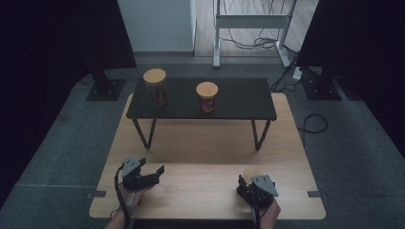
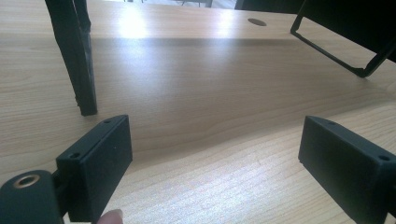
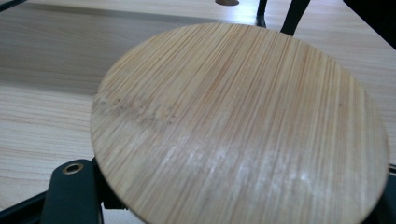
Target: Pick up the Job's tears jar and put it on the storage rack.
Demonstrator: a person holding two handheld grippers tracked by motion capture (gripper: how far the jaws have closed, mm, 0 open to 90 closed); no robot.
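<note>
My right gripper (image 1: 247, 182) sits at the near right of the wooden table (image 1: 205, 143), shut on a round bamboo lid (image 3: 238, 126). The lid's grained top lies flat between the jaws, and I cannot see what is under it. From above, the lid (image 1: 249, 172) is a pale disc just ahead of the gripper body. My left gripper (image 1: 152, 171) rests at the near left. Its jaws (image 2: 215, 168) stand wide open over bare wood with nothing between them. Two glass jars with bamboo lids stand on a low black table (image 1: 239, 95): a taller jar (image 1: 155, 88) at the left and a shorter jar (image 1: 207, 97) near the middle.
The black table's thin metal legs (image 2: 79, 60) stand on the wood just ahead of my left gripper. A white frame with cables (image 1: 250, 28) and dark stands are on the grey carpet beyond the table.
</note>
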